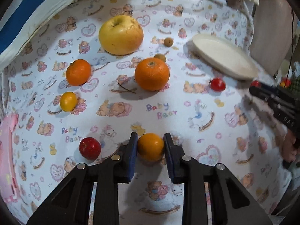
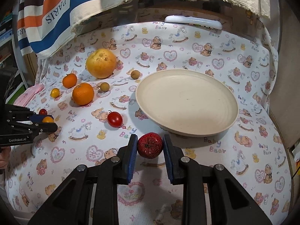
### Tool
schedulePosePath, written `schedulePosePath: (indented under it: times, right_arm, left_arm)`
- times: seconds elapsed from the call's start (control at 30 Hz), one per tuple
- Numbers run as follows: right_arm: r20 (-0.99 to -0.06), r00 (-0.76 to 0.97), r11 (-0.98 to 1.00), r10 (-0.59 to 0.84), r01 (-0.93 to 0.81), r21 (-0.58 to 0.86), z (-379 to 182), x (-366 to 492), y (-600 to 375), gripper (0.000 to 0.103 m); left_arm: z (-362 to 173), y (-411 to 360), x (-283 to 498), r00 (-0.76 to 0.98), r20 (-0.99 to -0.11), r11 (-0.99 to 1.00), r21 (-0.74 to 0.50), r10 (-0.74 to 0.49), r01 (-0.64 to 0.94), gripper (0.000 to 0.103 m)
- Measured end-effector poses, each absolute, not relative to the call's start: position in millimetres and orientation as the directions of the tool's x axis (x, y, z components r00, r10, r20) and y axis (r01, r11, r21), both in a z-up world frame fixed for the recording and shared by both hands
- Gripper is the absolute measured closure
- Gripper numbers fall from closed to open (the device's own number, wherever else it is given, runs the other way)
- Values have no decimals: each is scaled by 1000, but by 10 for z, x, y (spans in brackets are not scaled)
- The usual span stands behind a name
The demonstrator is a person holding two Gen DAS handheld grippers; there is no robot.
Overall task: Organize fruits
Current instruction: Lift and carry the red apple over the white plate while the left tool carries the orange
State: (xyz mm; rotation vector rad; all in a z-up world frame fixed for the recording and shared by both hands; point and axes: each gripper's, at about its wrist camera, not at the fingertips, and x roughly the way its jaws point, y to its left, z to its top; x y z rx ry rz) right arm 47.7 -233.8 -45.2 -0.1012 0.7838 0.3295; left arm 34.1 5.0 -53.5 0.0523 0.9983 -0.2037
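My left gripper (image 1: 150,146) is shut on a small orange tomato (image 1: 151,147), close above the cloth. My right gripper (image 2: 149,146) is shut on a dark red fruit (image 2: 149,145), just in front of the cream plate (image 2: 187,101), which is empty. On the cloth lie a big yellow apple (image 1: 121,34), a large orange (image 1: 151,74), a smaller orange (image 1: 78,72), a yellow tomato (image 1: 68,101), a red fruit (image 1: 90,148), a red tomato (image 2: 114,119) and two small brown fruits (image 2: 104,86). The left gripper also shows in the right wrist view (image 2: 46,121).
A teddy-bear print cloth (image 2: 206,168) covers the table. A striped "PARIS" fabric (image 2: 56,15) hangs at the back left. A white remote (image 2: 193,21) lies at the back edge. A pink object (image 1: 7,150) sits at the left edge.
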Motion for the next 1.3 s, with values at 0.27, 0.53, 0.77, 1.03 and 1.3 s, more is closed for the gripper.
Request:
schedulePosePath:
  times: [0.27, 0.53, 0.77, 1.03, 1.3]
  right_arm:
    - [-670, 699, 948, 251, -317, 24, -376, 462, -2365, 75]
    - [-599, 755, 953, 265, -301, 43, -220, 392, -2459, 75]
    - [-570, 788, 964, 232, -266, 25, -161, 383, -2514, 75]
    - [-503, 843, 978, 192, -205, 30, -31, 309, -2613, 75]
    - [-407, 892, 978, 195, -208, 12, 453, 240, -2658, 75]
  left_arm:
    - [-216, 136, 196, 670, -719, 979, -77, -185, 188, 77]
    - [-11, 205, 79, 768, -618, 985, -68, -168, 160, 77]
    - [81, 19, -97, 795, -562, 966, -26, -228, 258, 77]
    - [432, 0, -291, 854, -470, 967, -2, -224, 253, 77]
    - [942, -217, -196, 894, -399, 967, 61, -204, 248, 77]
